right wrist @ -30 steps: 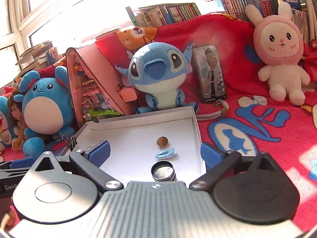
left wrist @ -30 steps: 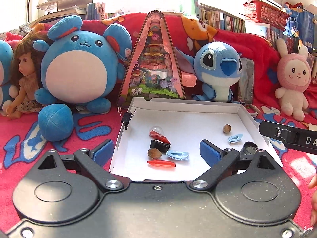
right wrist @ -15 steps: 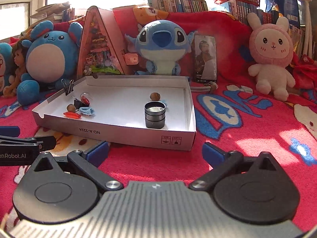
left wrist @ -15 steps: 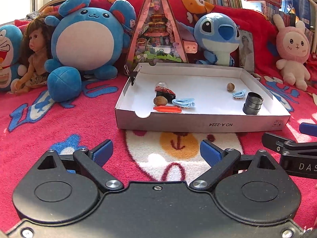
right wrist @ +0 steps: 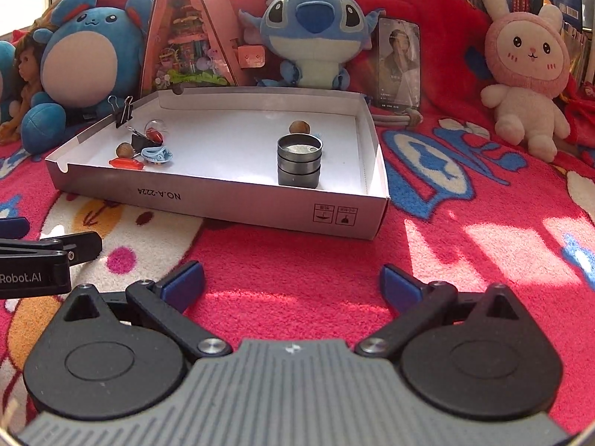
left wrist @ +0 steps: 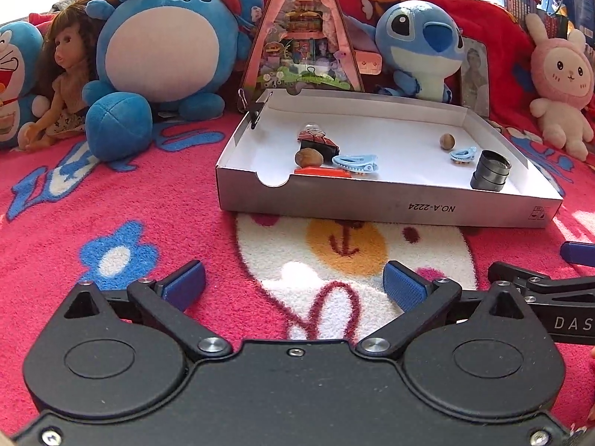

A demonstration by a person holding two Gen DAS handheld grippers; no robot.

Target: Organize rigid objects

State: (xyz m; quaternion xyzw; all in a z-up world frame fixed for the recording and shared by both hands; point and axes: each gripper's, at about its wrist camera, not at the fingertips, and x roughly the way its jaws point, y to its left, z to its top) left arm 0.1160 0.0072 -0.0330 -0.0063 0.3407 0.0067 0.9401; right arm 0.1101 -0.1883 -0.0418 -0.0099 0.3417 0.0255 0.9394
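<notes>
Step, as judged: pause before next pick; left gripper (left wrist: 293, 284) empty, jaws opening over blanket (left wrist: 111, 200); right gripper (right wrist: 292, 284) spread wide, empty; white tray (left wrist: 390, 204) holding walnut (left wrist: 308, 157), blue hair clip (left wrist: 355, 162) near left front corner, stacked tins (right wrist: 299, 160) near right front corner; next: reach forward into tray

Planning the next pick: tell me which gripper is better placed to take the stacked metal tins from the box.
Right. The metal tins stand by the box's right wall, nearly straight ahead of the right gripper, which is open and empty. The left gripper, its jaws opening and empty, faces the box's left end.
</notes>
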